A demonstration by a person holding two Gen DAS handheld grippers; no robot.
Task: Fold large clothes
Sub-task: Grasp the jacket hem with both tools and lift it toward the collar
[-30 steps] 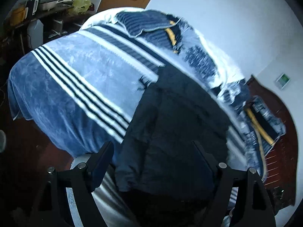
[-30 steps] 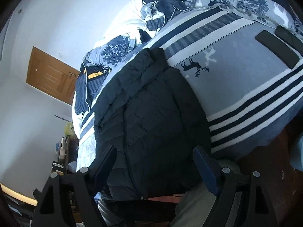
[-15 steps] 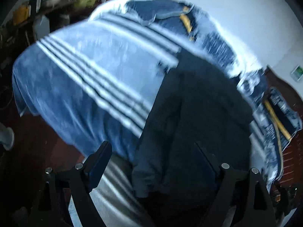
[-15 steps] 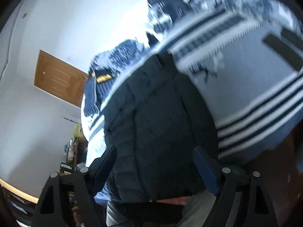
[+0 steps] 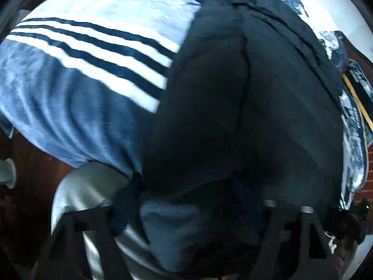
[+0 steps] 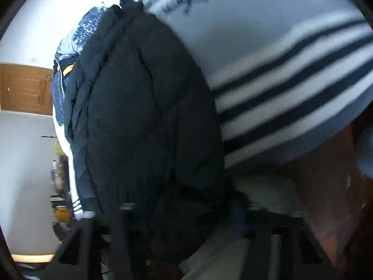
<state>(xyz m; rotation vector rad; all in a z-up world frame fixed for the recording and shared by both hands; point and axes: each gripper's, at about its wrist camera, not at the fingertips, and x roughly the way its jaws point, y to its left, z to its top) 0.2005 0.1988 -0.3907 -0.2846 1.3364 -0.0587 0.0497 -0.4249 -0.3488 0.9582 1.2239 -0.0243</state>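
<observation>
A large black puffer jacket (image 5: 244, 98) lies spread on a bed with a blue and white striped blanket (image 5: 88, 53). Its hem hangs over the bed's near edge. My left gripper (image 5: 193, 200) is open, its fingers on either side of the jacket's hem at the left part. In the right wrist view the jacket (image 6: 144, 121) fills the middle, and my right gripper (image 6: 181, 210) is open with the hem between its fingers. Both views are blurred and the fingertips are dark against the cloth.
The striped blanket (image 6: 291, 70) covers the bed. Pillows and bedding (image 5: 354, 121) lie at the far end. A wooden door (image 6: 25, 88) stands in the white wall. Dark wooden floor (image 6: 326, 186) lies below the bed edge.
Both grippers have moved forward and down to the jacket's hem at the bed edge. The jacket now fills both views. The jaws stay open.
</observation>
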